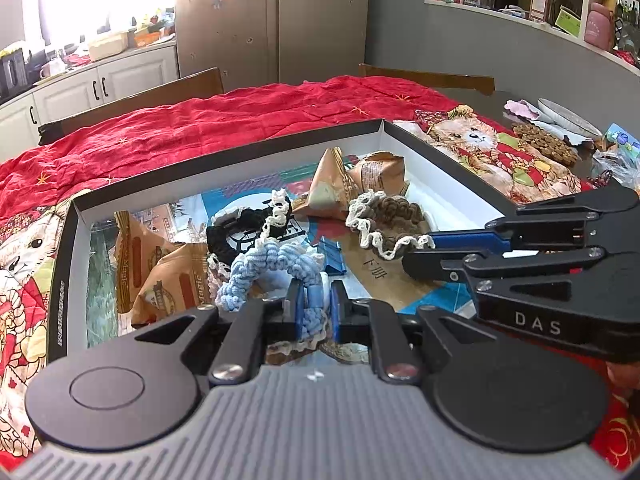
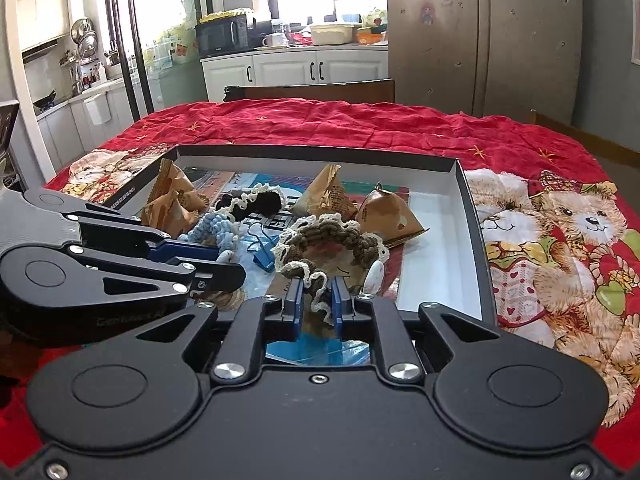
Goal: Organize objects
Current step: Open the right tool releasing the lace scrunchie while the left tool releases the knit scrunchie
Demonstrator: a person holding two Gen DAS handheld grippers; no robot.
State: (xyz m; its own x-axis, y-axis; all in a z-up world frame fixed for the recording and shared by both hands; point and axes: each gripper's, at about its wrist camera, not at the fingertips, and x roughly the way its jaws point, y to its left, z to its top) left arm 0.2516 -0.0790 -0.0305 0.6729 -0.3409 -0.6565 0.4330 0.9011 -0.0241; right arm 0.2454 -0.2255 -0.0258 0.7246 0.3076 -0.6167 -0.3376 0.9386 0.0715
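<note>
A shallow black-rimmed white box [image 1: 452, 200] [image 2: 440, 280] on the red tablecloth holds crocheted scrunchies, snack packets and a blue binder clip [image 1: 330, 256] [image 2: 262, 250]. My left gripper [image 1: 314, 304] is shut on the light blue scrunchie [image 1: 264, 264], also seen in the right wrist view [image 2: 212, 226]. My right gripper [image 2: 316, 300] is shut on the brown scrunchie with cream trim [image 2: 332, 244] [image 1: 390, 218]; it enters the left wrist view from the right [image 1: 420, 252]. A black scrunchie [image 1: 236, 232] [image 2: 256, 200] lies between them, further back.
Brown triangular snack packets [image 1: 160, 276] [image 2: 332, 196] lie in the box at left and back. The red teddy-bear tablecloth [image 2: 560, 248] surrounds the box. Plates and cookies [image 1: 548, 140] sit at the table's far right. Chairs stand behind the table.
</note>
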